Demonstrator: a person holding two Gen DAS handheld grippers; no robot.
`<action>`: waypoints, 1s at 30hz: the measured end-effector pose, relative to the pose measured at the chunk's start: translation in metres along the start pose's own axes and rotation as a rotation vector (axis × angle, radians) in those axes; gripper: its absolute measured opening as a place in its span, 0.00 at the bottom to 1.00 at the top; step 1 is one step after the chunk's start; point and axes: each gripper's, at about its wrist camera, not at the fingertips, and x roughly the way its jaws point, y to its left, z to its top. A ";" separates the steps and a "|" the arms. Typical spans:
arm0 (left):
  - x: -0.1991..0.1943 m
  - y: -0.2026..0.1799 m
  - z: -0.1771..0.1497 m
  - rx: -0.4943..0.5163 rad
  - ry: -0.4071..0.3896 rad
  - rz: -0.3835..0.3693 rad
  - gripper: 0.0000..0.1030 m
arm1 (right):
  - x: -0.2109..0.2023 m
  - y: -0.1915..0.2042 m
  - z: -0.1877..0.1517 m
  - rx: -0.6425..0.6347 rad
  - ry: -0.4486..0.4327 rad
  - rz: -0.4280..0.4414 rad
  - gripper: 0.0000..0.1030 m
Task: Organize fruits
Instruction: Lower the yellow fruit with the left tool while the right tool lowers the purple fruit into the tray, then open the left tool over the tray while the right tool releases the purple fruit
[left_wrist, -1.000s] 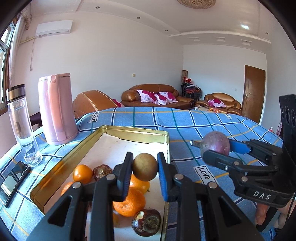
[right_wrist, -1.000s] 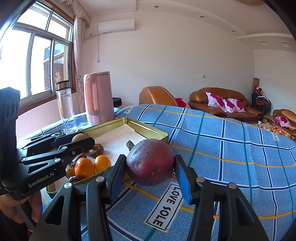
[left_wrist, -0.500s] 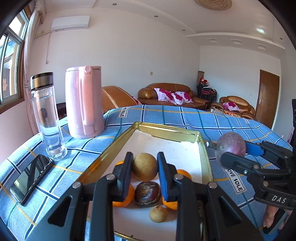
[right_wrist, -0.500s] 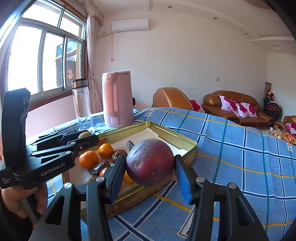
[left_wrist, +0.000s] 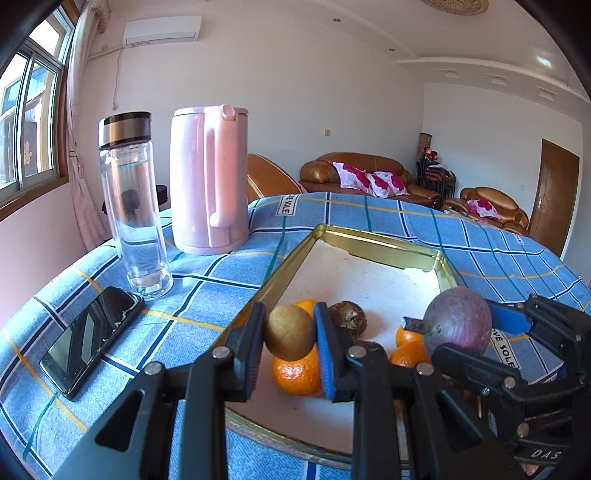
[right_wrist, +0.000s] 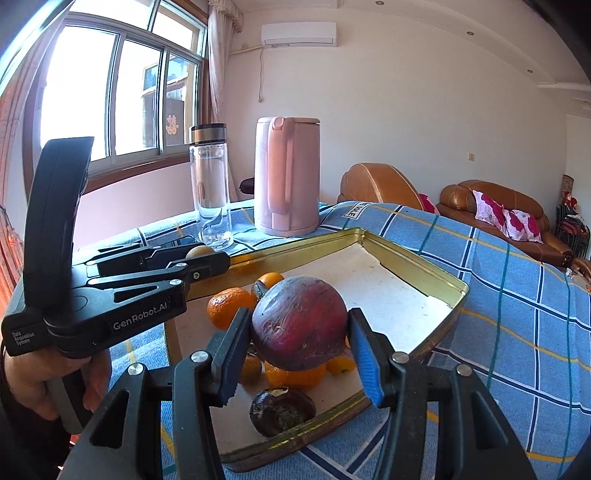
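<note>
Altogether 2 gripped fruits (left_wrist: 289, 336), 1 tin tray (left_wrist: 375, 245), 1 kettle (left_wrist: 207, 181).

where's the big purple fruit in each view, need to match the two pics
Left wrist view: purple fruit at right, clamped in the right gripper over the gold tray.
Right wrist view: the same fruit at centre, between that gripper's fingers.
Shared landmark: the pink kettle beyond the tray.
</note>
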 end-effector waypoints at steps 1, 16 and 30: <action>0.001 0.002 0.000 -0.002 0.005 -0.001 0.27 | 0.001 0.002 -0.001 -0.008 0.006 0.003 0.53; 0.000 0.004 -0.002 -0.002 0.021 0.024 0.62 | 0.012 0.019 -0.002 -0.057 0.072 0.056 0.70; -0.021 0.004 0.001 -0.015 -0.047 0.045 0.87 | -0.015 -0.002 -0.006 0.048 -0.028 -0.015 0.74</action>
